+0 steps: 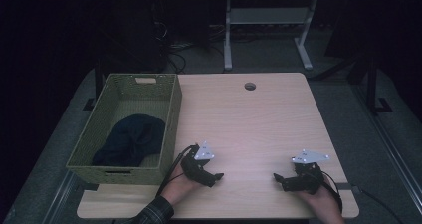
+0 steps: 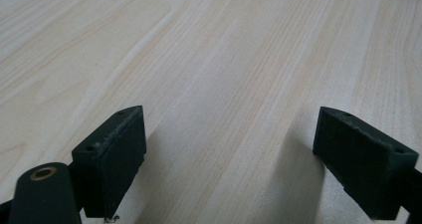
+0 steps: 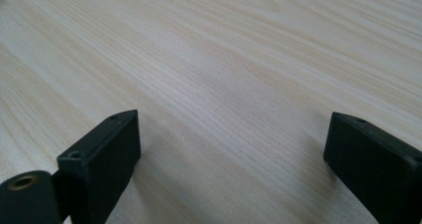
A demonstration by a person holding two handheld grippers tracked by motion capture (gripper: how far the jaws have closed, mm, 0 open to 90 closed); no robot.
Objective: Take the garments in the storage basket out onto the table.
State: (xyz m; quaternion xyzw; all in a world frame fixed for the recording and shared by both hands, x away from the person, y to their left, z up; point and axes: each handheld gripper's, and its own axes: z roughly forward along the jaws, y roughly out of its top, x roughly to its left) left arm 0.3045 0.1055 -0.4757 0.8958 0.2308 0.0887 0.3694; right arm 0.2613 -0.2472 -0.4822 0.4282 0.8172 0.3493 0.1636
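A green woven basket [image 1: 173, 115] stands on the left part of the light wooden table [image 1: 254, 124], with a dark bundled cloth [image 1: 132, 139] lying inside it. My left gripper [image 1: 218, 176] rests low on the table near the front edge, just right of the basket, pointing toward the middle. My right gripper [image 1: 276, 177] lies near the front right, pointing left toward the other one. In the left gripper view my gripper [image 2: 230, 149] stands open over bare wood. In the right gripper view my gripper [image 3: 233, 157] is open too, nothing between its pads.
A round cable hole [image 1: 250, 86] sits near the table's far edge. Beyond the table stand the white legs of another desk [image 1: 228, 35] and cables on the grey floor. Bare wood lies between the two grippers.
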